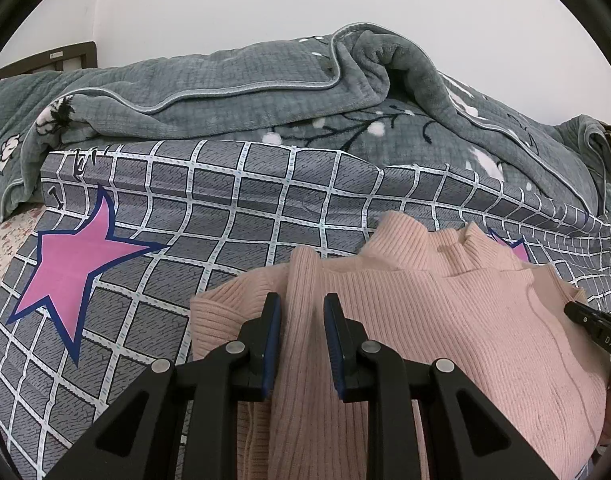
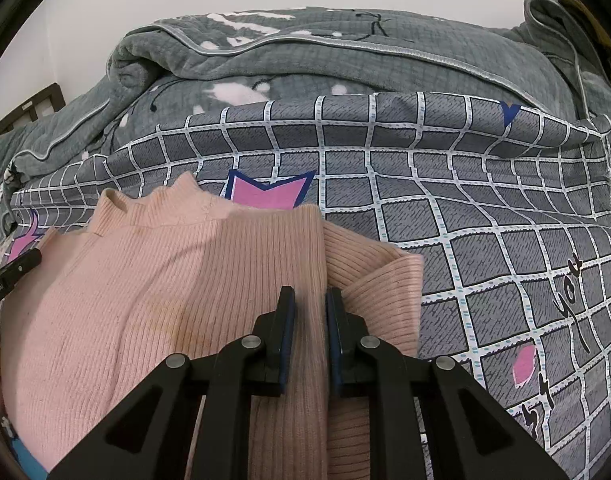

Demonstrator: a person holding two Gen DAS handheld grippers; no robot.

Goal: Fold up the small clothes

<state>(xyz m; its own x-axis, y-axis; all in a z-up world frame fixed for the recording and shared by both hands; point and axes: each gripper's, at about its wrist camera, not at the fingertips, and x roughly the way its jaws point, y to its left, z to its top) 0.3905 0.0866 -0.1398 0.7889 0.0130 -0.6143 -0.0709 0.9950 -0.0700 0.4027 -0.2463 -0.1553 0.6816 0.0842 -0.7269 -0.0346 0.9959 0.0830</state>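
A pink ribbed sweater (image 1: 445,320) lies flat on the grey checked bed sheet (image 1: 233,216), its collar toward the far side. Both sleeves are folded in over the body. My left gripper (image 1: 302,300) sits over the sweater's left folded edge, its jaws a small way apart with a fold of knit between them. In the right wrist view the sweater (image 2: 145,280) fills the lower left. My right gripper (image 2: 310,294) sits over the right folded edge, jaws likewise a little apart around the knit. Each gripper's tip shows at the edge of the other's view.
A rumpled grey fleece blanket (image 1: 265,92) is heaped along the far side of the bed, also in the right wrist view (image 2: 345,60). Pink stars (image 1: 73,264) are printed on the sheet. A dark wooden headboard (image 1: 65,56) stands far left against a white wall.
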